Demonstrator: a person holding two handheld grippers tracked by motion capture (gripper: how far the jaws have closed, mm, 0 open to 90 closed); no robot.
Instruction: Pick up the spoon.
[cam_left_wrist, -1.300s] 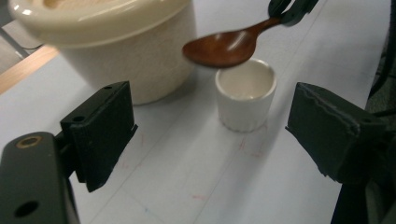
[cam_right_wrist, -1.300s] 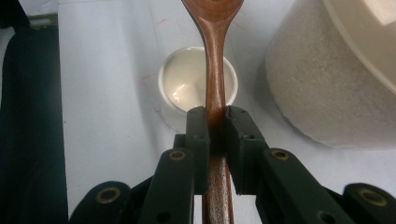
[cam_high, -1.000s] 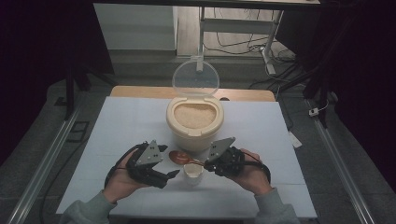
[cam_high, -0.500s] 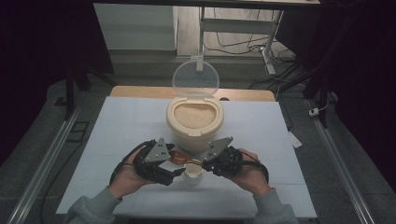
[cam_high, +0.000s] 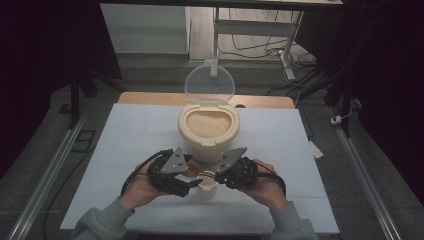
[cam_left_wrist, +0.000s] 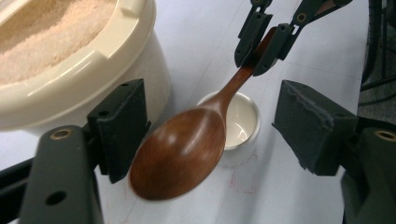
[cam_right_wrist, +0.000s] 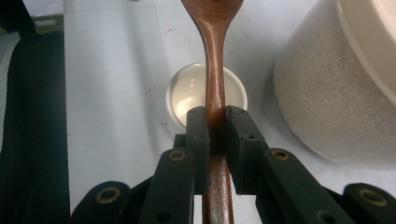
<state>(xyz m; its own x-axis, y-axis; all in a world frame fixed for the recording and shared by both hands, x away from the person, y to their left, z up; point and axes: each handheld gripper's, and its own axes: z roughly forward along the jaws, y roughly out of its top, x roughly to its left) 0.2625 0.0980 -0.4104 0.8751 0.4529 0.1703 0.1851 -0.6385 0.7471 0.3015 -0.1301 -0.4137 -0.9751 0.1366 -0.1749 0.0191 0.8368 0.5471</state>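
Just in front of the rice tub (cam_high: 207, 131): wooden spoon (cam_left_wrist: 180, 151) pinched by the handle in the right gripper (cam_right_wrist: 215, 119), bowl hanging over the small white cup (cam_left_wrist: 238, 123). Left gripper (cam_left_wrist: 205, 123) jaws spread but just been closing around the spoon's bowl, no contact yet. Looks like a handover.

Glossy brown wooden spoon (cam_left_wrist: 182, 151), smooth glazed white cup (cam_left_wrist: 243, 123), matt cream plastic container (cam_left_wrist: 116, 51).

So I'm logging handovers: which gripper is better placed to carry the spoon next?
Right. The right gripper is clamped on the spoon handle, above the cup. The left gripper has just been closing around the bowl, not yet touching.
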